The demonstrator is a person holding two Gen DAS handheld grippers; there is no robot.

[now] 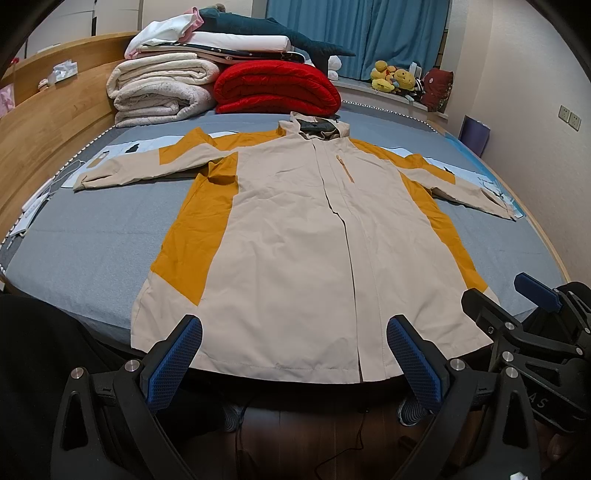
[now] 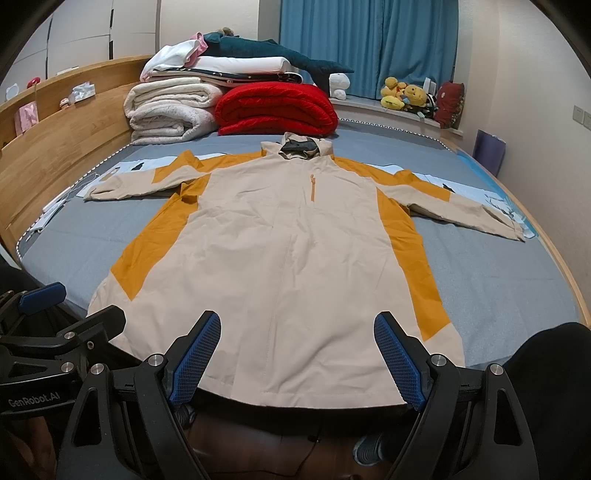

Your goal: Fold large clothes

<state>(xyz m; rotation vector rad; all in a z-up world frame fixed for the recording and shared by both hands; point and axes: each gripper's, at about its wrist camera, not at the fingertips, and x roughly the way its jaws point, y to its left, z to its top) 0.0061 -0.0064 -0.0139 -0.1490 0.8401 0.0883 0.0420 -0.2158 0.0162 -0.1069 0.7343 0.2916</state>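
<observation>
A large beige and mustard-yellow hooded jacket point(image 1: 295, 236) lies flat, front up, on the grey bed point(image 1: 92, 243), sleeves spread to both sides and hem toward me. It also shows in the right wrist view point(image 2: 280, 251). My left gripper point(image 1: 294, 341) is open and empty, its blue pads just above the hem at the bed's near edge. My right gripper point(image 2: 297, 339) is open and empty over the hem too. The right gripper shows at the right in the left wrist view point(image 1: 517, 291); the left gripper shows at the left in the right wrist view point(image 2: 74, 302).
Folded white blankets point(image 1: 162, 88) and a red quilt point(image 1: 277, 86) are stacked at the head of the bed. A wooden headboard point(image 1: 48, 122) runs along the left. Plush toys point(image 1: 395, 77) sit on the sill by the blue curtains point(image 1: 354, 33). Dark floor lies below the grippers.
</observation>
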